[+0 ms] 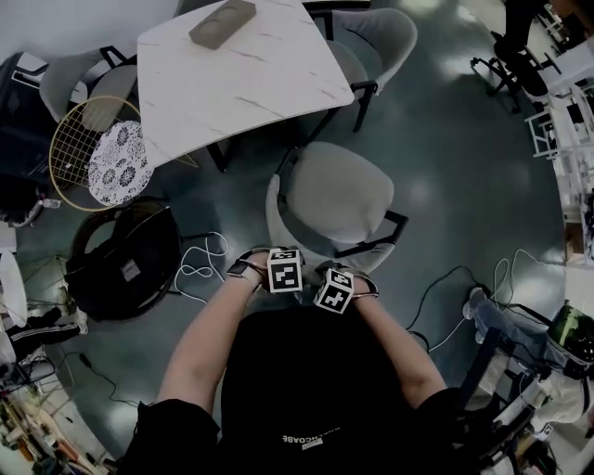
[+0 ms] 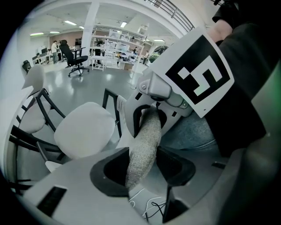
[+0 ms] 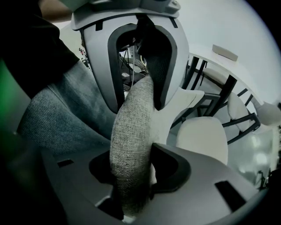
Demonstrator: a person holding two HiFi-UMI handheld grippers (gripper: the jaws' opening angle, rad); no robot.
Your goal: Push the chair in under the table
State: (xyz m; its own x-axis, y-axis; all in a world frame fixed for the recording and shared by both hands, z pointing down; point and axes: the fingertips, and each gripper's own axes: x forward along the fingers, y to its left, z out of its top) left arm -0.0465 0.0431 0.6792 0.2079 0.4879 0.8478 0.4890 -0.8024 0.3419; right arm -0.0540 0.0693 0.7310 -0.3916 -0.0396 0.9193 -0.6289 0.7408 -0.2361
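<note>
The grey fabric chair (image 1: 334, 199) stands just short of the white marble table (image 1: 269, 83), its seat facing the table. Both grippers sit side by side on the top edge of its backrest (image 1: 276, 215). My left gripper (image 1: 281, 256) is shut on the backrest rim (image 2: 145, 145), which runs up between its pads. My right gripper (image 3: 131, 176) is shut on the same rim (image 3: 131, 132), close to the left gripper (image 3: 136, 57). The right gripper's marker cube (image 2: 197, 74) fills the upper right of the left gripper view. The seat (image 2: 83, 129) shows beyond the jaws.
A brown box (image 1: 223, 23) lies on the table. Other grey chairs (image 1: 376, 42) stand around it. A gold wire chair with a patterned cushion (image 1: 116, 162) and a round black bag (image 1: 125, 260) are at the left. White cables (image 1: 200, 264) lie on the floor; clutter stands at the right.
</note>
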